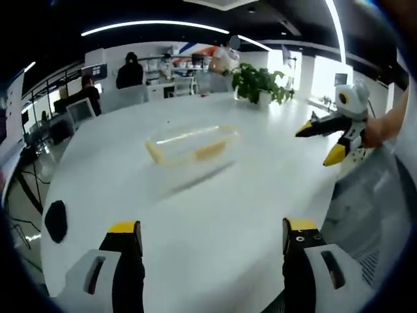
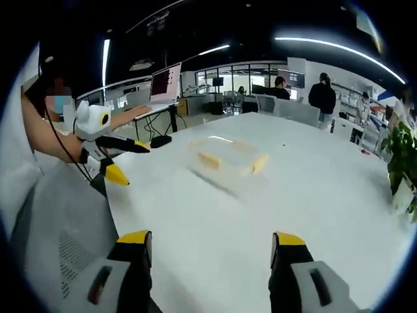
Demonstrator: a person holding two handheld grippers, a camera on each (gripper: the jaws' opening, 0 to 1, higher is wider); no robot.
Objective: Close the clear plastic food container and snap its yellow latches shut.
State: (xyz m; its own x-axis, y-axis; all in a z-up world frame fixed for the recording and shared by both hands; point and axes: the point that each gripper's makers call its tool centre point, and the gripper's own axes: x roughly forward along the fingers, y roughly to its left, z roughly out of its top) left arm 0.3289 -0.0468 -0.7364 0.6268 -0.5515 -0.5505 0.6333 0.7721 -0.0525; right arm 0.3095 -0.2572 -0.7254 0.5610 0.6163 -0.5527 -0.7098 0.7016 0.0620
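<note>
A clear plastic food container (image 1: 191, 144) with yellow latches lies on the white table (image 1: 215, 208), well ahead of my left gripper (image 1: 212, 236), which is open with nothing between its yellow-tipped jaws. The right gripper (image 1: 324, 142) comes in at the right of this view, held by a hand, jaws apart and off the container. In the right gripper view the container (image 2: 228, 160) lies ahead of my open right gripper (image 2: 210, 246), and the left gripper (image 2: 127, 160) hovers at the left, open. Whether the lid sits fully down is unclear.
A potted plant (image 1: 260, 83) stands at the table's far side, also at the right edge of the right gripper view (image 2: 402, 156). A laptop (image 2: 163, 88) sits near the far edge. A black object (image 1: 56, 220) lies at the table's left edge. People sit at desks behind.
</note>
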